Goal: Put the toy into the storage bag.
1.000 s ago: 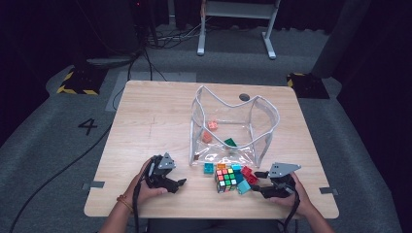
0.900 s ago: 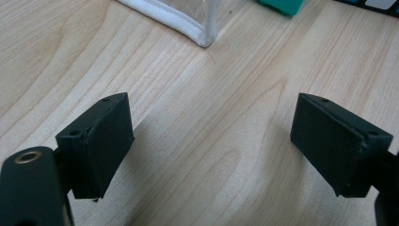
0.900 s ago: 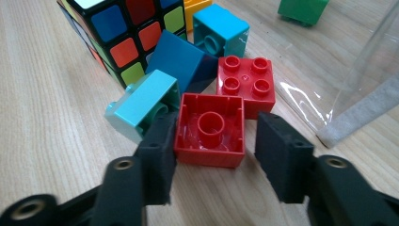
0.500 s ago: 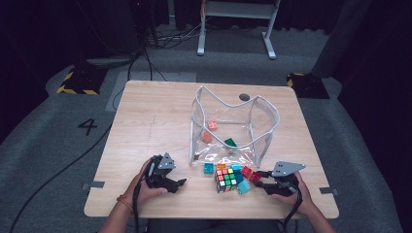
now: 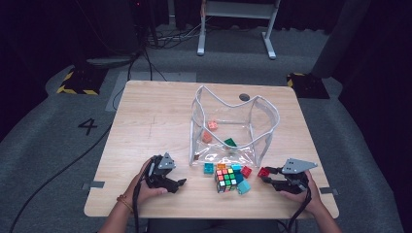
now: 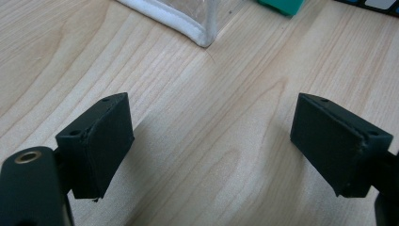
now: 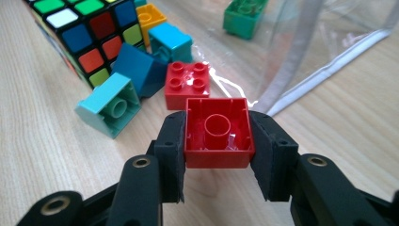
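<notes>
Gripping a red brick [image 7: 217, 133] between its two black jaws, the right gripper [image 5: 272, 178] sits near the table's near right corner; its jaws have just been closing, and the pads press on the brick's two sides. In the right gripper view the brick shows its hollow underside with the round tube in the middle, and it appears lifted a little off the wooden table [image 5: 155, 121]. Just beyond it lies a second red brick [image 7: 187, 85], studs up, touching the edge of the clear plastic bag [image 5: 233, 127]. To that brick's left rest a dark blue piece [image 7: 136, 68] and a pale teal brick [image 7: 109, 103] tipped on its side, both beside the colour cube [image 5: 226, 178]. An orange brick [image 7: 149, 16] and a light blue brick [image 7: 169, 41] lie farther back, near the bag's mouth. A green brick [image 7: 244, 16] sits inside the bag, and the high view shows two orange pieces in there as well. The left gripper [image 5: 175, 184] rests on the table near the front left, held by the person's left hand [image 5: 145, 182]; its jaws stand wide apart with bare wood between them, the bag's white-trimmed corner [image 6: 197, 29] just ahead.
</notes>
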`<state>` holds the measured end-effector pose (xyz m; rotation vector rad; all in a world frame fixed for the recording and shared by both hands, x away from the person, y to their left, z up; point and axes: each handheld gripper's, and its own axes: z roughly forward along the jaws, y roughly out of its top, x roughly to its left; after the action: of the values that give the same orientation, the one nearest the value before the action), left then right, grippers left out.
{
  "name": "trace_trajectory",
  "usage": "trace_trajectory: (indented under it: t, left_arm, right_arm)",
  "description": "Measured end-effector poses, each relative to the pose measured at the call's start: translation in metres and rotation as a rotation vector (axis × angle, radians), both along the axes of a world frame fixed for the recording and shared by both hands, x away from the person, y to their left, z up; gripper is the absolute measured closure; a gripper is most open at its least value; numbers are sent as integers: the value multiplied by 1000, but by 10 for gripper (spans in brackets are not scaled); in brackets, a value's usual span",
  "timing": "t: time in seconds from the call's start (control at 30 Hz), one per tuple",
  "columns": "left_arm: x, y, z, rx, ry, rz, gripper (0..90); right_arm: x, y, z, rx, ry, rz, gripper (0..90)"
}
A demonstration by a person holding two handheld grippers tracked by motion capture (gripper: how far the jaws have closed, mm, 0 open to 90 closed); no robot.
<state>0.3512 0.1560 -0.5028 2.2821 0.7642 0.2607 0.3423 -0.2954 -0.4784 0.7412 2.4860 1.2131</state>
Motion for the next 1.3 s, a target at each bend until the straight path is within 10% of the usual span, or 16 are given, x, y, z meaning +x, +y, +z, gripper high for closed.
trace_trajectory:
  t: [0.6,1.3]
  left_arm:
    - [0,0,0,-1,2,0,137]
    - [0,0,0,0,1,0,137]
  right_arm:
    - [17,-39,42,57,-100,-135,594]
    - [50,-42,119,64,-191,-150,594]
